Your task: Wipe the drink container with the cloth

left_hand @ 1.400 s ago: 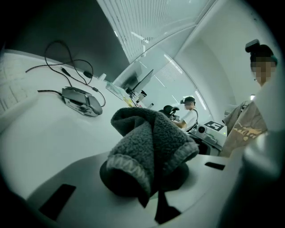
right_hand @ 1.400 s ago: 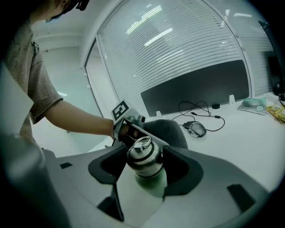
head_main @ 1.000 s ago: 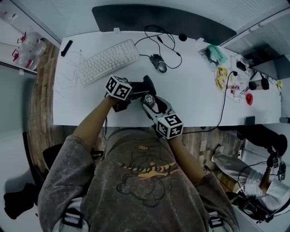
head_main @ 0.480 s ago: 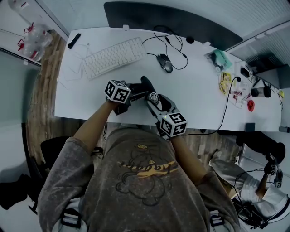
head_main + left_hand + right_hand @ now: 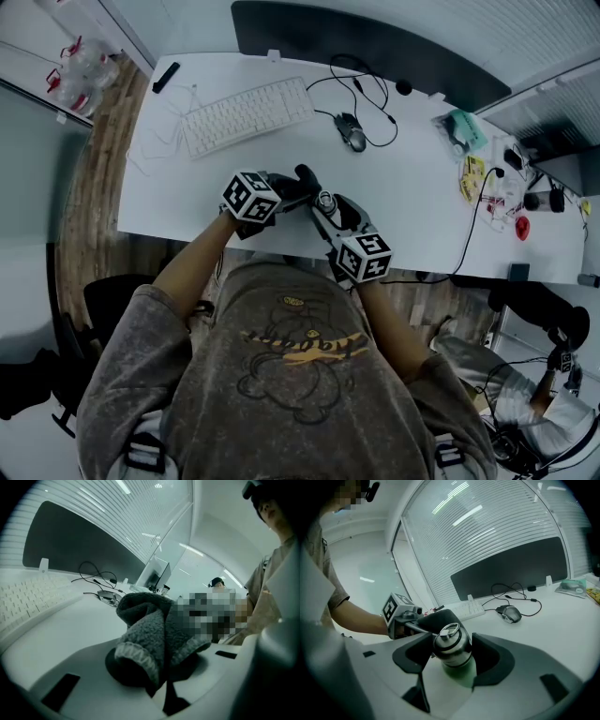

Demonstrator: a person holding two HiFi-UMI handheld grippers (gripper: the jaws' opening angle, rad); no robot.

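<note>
The drink container (image 5: 452, 646) is a steel flask with a ring lid and a green lower body. My right gripper (image 5: 451, 660) is shut on it, the dark pads pressing both sides. In the head view the flask (image 5: 325, 202) sits above the table's near edge, held by the right gripper (image 5: 330, 214). The dark grey cloth (image 5: 152, 639) is bunched between the jaws of my left gripper (image 5: 154, 677), which is shut on it. The cloth (image 5: 436, 620) presses against the flask's far left side, with the left gripper (image 5: 281, 195) just left of the flask.
On the white desk (image 5: 422, 216) lie a white keyboard (image 5: 247, 114), a mouse (image 5: 353, 138) with its cable, a black monitor base (image 5: 375, 47) and small clutter (image 5: 478, 169) at the right. A black remote (image 5: 165, 76) lies at the far left corner.
The left gripper with the cloth has shifted and rolled a little against the flask. The right gripper holds the flask in the same place. The head camera has drifted slightly.
</note>
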